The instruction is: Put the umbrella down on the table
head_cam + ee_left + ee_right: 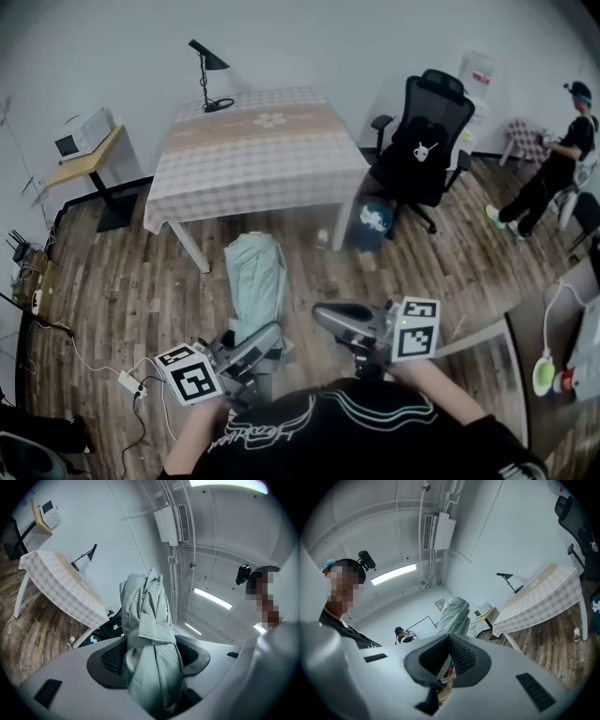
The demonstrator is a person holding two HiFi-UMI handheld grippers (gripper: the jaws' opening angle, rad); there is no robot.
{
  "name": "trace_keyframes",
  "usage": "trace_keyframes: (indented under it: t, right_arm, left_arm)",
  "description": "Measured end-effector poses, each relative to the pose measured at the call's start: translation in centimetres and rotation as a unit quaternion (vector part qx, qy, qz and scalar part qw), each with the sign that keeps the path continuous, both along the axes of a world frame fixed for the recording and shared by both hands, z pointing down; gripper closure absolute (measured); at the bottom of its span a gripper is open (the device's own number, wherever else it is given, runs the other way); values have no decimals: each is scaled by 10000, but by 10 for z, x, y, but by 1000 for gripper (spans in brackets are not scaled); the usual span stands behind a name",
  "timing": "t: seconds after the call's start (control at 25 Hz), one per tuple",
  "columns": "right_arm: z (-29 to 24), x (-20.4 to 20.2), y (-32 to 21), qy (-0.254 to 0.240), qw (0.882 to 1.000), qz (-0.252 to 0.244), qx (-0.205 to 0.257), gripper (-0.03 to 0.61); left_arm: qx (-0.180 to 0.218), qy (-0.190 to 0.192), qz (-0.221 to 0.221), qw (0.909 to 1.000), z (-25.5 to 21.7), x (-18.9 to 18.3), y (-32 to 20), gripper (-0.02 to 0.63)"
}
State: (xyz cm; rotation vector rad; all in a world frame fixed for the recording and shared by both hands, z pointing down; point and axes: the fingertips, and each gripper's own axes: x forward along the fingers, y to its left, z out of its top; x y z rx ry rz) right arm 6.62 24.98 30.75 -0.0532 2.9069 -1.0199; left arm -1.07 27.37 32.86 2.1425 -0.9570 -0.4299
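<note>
A folded pale green umbrella (254,278) hangs over the wooden floor in front of me, its length pointing toward the table (253,141) with the checked cloth. My left gripper (266,341) is shut on the umbrella's near end. In the left gripper view the fabric bundle (151,620) fills the gap between the black pads (112,657). My right gripper (324,319) floats just right of the umbrella, shut and holding nothing. Its pads (461,656) meet at the tip, and the umbrella (453,613) shows beyond them. The table is about a step ahead.
A black desk lamp (208,70) stands at the table's far left corner. A black office chair (427,141) and a blue bin (375,223) sit to the table's right. A person (553,169) crouches at far right. A small side desk (89,155) and floor cables (103,366) lie at left.
</note>
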Motion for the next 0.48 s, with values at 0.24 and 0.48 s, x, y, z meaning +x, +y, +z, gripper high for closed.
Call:
trace_keyframes:
  t: [0.24,0.48]
  right_arm:
    - [-2,-2,0,30,10000,16,79,565]
    - [6,3,-18,-7,10000,77,-49,565]
  left_arm:
    - [68,-123,-67,9999,-2,-5,-1,347]
    - [-134,72,-92,9998,4,-7,-14,347]
